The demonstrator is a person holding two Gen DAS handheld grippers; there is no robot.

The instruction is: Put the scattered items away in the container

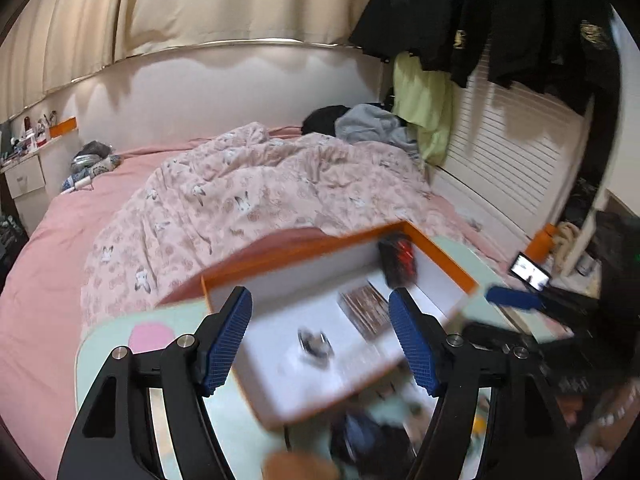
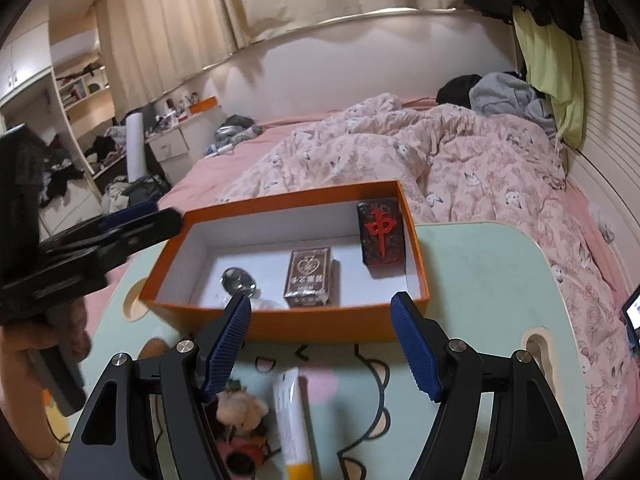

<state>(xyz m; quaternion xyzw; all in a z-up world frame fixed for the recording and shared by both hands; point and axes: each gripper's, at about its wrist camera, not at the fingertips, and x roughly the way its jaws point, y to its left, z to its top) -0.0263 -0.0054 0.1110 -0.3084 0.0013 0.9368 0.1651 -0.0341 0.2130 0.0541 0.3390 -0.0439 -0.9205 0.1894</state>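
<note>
Both grippers, left (image 1: 320,336) and right (image 2: 320,340), stand open and empty; the tube (image 2: 294,420) below the right jaws probably goes next into the box (image 2: 280,320).

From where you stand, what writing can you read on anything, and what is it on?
"中", big and red, on the black block in the box.
Brown pack: a heart emblem and a row of characters, too small to read.
Tube: no print legible.
Phone screen: too blurred to read.

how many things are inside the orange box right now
3 in the orange box: a black mahjong-tile block in the far right corner, a card deck mid-floor, a small metal piece left. None look hidden.
</note>
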